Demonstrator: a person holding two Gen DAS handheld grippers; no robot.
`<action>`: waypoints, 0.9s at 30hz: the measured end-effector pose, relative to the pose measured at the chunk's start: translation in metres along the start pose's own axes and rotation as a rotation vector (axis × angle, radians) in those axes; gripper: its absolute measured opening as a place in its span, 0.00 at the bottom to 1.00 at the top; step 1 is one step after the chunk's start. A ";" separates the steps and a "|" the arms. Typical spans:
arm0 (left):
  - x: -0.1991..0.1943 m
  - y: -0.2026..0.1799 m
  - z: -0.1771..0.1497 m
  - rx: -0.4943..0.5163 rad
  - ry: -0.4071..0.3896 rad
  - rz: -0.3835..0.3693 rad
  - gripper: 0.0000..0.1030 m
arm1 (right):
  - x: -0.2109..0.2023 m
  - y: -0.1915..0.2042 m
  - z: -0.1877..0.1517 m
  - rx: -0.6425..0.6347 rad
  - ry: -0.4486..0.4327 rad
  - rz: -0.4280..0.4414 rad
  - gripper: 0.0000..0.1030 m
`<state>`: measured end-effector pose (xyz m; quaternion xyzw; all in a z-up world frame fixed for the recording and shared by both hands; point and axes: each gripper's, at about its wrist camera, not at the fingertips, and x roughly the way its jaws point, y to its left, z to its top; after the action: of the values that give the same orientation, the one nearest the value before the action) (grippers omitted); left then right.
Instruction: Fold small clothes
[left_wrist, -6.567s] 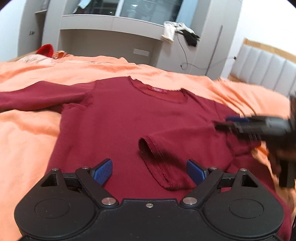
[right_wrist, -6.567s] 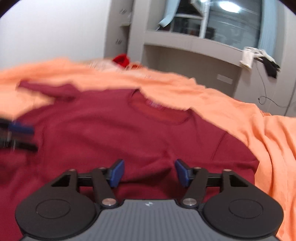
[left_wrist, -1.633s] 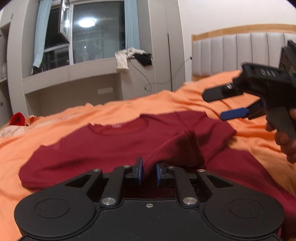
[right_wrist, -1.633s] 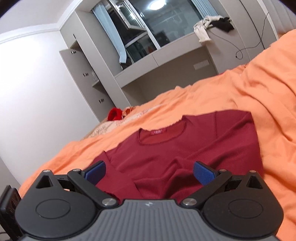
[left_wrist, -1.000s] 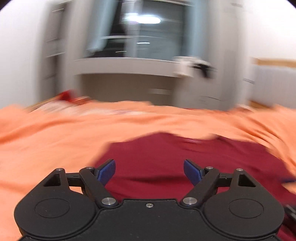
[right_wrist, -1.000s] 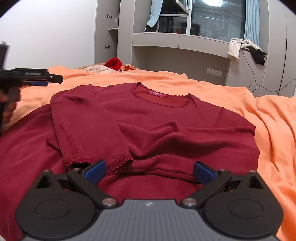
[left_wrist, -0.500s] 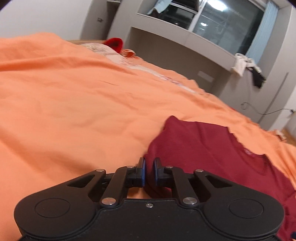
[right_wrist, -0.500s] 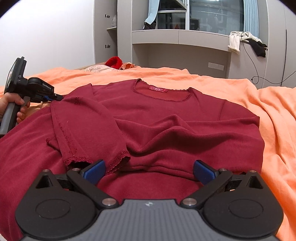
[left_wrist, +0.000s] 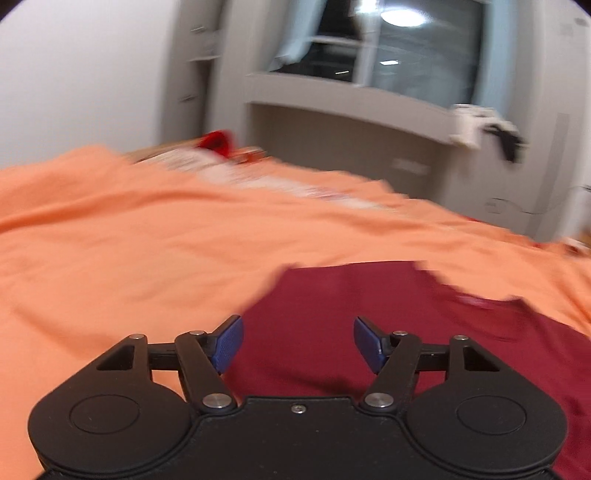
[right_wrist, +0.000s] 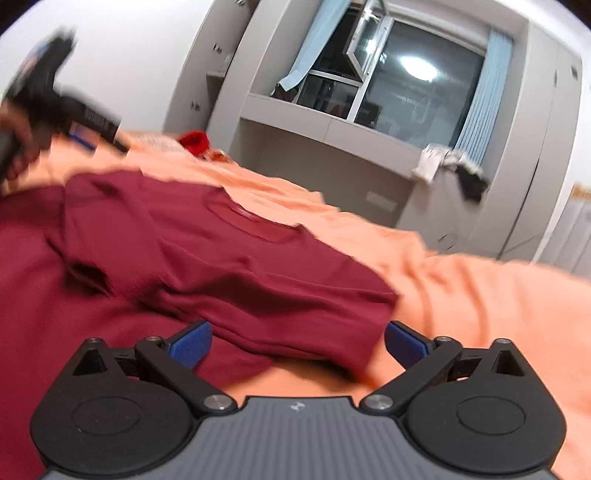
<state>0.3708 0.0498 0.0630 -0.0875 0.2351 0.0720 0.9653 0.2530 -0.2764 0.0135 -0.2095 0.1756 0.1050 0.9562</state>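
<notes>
Left gripper (left_wrist: 298, 344) just opened, gripping nothing; right gripper (right_wrist: 298, 345) spread wide.

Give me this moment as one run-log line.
left gripper: jaws just opened, nothing between | right gripper: open, over folded edge | maroon top: sleeves folded in, on orange bedspread

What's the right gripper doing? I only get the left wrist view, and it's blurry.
Observer: The right gripper is open at the folded side edge of the maroon shirt, gripping nothing.
Operator: Sleeves?
Observer: One sleeve lies folded across the shirt's front.
Operator: And my left gripper from there?
Observer: The left gripper, held in a hand, is over the orange bedcover beyond the shirt's shoulder. Its jaws have just been opening, on nothing.
</notes>
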 end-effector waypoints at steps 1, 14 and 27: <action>-0.004 -0.015 -0.001 0.024 -0.011 -0.046 0.72 | 0.002 0.000 -0.002 -0.045 0.009 -0.030 0.92; -0.009 -0.164 -0.078 0.537 0.026 -0.384 0.74 | 0.047 0.016 -0.027 -0.353 0.051 -0.175 0.55; 0.026 -0.127 -0.079 0.364 0.180 -0.372 0.74 | 0.055 0.012 -0.055 -0.504 0.122 -0.155 0.04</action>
<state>0.3813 -0.0876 -0.0009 0.0396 0.3091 -0.1579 0.9370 0.2846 -0.2828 -0.0585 -0.4598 0.1844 0.0592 0.8667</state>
